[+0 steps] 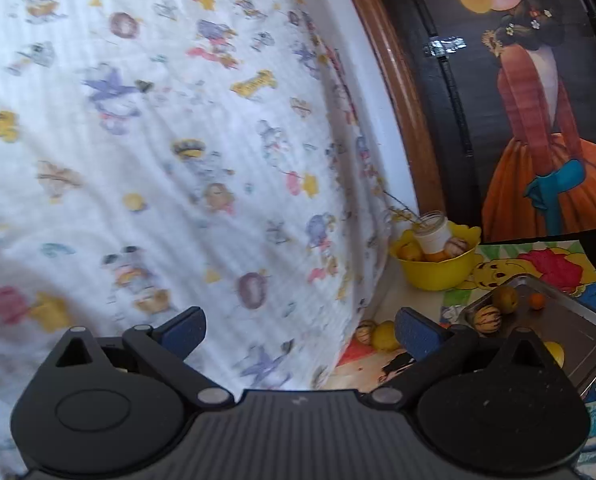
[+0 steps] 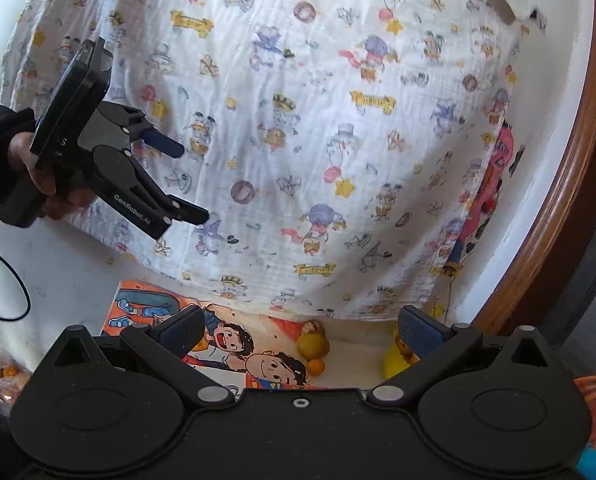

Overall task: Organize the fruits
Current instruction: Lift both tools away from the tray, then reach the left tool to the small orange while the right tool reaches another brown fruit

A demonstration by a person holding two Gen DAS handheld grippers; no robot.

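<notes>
My left gripper (image 1: 299,330) is open and empty, held up in front of a cartoon-print cloth; it also shows in the right wrist view (image 2: 196,182), open. A metal tray (image 1: 569,332) at the lower right holds a striped melon (image 1: 486,319), a brownish fruit (image 1: 505,299), a small orange (image 1: 536,301) and a yellow fruit (image 1: 555,354). A yellow bowl (image 1: 437,270) holds fruits and a white jar (image 1: 431,232). A striped fruit (image 1: 365,331) and a lemon (image 1: 383,335) lie loose on the table. My right gripper (image 2: 299,330) is open and empty above loose fruits (image 2: 313,346).
The white cartoon-print cloth (image 1: 158,140) hangs over most of both views. A wooden frame edge (image 1: 397,80) and a dark poster of a girl (image 1: 529,100) stand behind the bowl. A cartoon mat (image 2: 226,340) covers the table. A bag of small oranges (image 2: 2,372) lies at the left.
</notes>
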